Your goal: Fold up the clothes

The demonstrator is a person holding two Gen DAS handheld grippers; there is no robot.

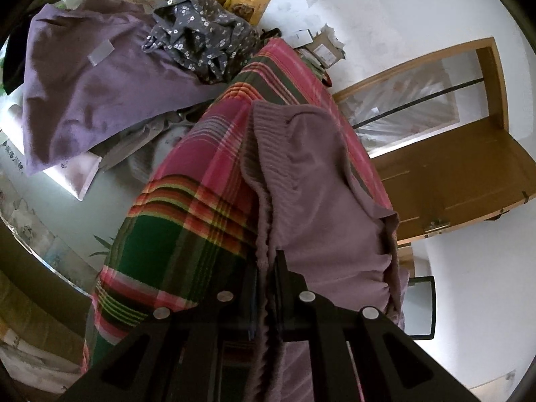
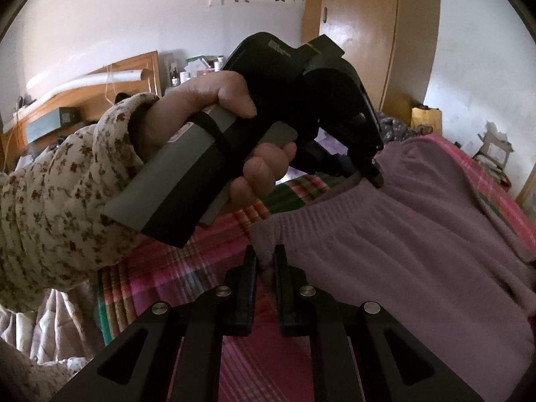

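I'm working over a bed covered by a pink, green and orange plaid blanket (image 1: 187, 207), white walls around, a wooden door (image 1: 445, 171) off to one side and a wooden headboard (image 2: 100, 90) plus a tall wardrobe (image 2: 361, 33) in my right camera's view. Further up the bed sits a pile — a purple cloth (image 1: 87, 93) with a grey flowered garment (image 1: 204, 33) crumpled just beside it. The thing I'm folding, a mauve knit sweater (image 2: 385, 251), lies spread on the blanket, its ribbed hem running between my two grippers. My left gripper (image 1: 266, 261) sits right at that ribbed edge, jaws drawn close with the hem pinched between them. From the right camera I see my left hand (image 2: 214, 127) in a flowered sleeve (image 2: 67, 201) wrapped round the black and grey handle, the tool's tip touching the sweater's far hem corner. My right gripper (image 2: 266, 258) is at the near hem corner — jaws nearly together, a small bunch of mauve knit caught between them.
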